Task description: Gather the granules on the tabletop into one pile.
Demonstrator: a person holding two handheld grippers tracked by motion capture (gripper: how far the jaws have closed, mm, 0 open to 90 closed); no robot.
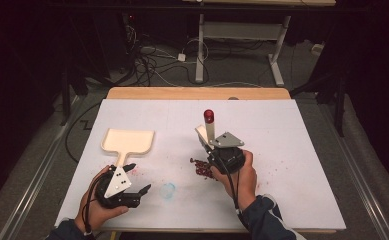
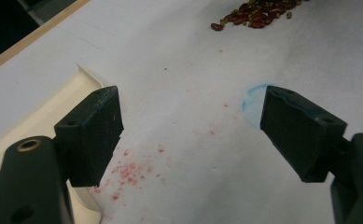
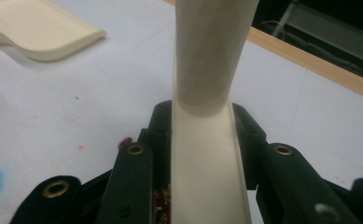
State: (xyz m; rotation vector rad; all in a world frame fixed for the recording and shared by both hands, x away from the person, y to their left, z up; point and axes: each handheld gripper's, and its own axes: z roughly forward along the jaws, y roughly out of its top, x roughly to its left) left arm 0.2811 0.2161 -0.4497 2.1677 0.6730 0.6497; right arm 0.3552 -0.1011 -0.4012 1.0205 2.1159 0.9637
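Jaws first: the right gripper (image 1: pixel 209 145) has its 2 black jaws clamped on the cream handle of a brush (image 3: pixel 207 107), and in the right gripper view that handle runs straight up between them, flat at the bottom and rounding into a tube higher up. From the high view the handle stands upright with a red cap (image 1: pixel 209 116) on top, the right hand (image 1: pixel 242 175) wrapped around the gripper body beneath the grey plate. Just left of and below that gripper sits a small heap of dark red beans (image 1: pixel 200 167) with a few green ones mixed in, lying on the white table cover (image 1: pixel 282 150).

Over to the left gripper (image 1: pixel 137 181): jaws spread wide apart, nothing between them, held low over the cover by the left hand (image 1: pixel 94 205). In the left gripper view a blue smudge (image 2: pixel 253 105) peeks out beside the right-hand jaw, and pinkish specks (image 2: pixel 130 172) dot the cover near the left-hand jaw. The bean heap shows at the top edge there, well apart from the jaws.

Cream dustpan (image 1: pixel 127 142) lies flat on the cover just ahead of the left gripper, its handle pointing back toward the left hand, its edge visible beside the left-hand jaw. Beyond the cover, the wooden table edge (image 1: pixel 197 93), then cables (image 1: pixel 152 60) on a dark floor.
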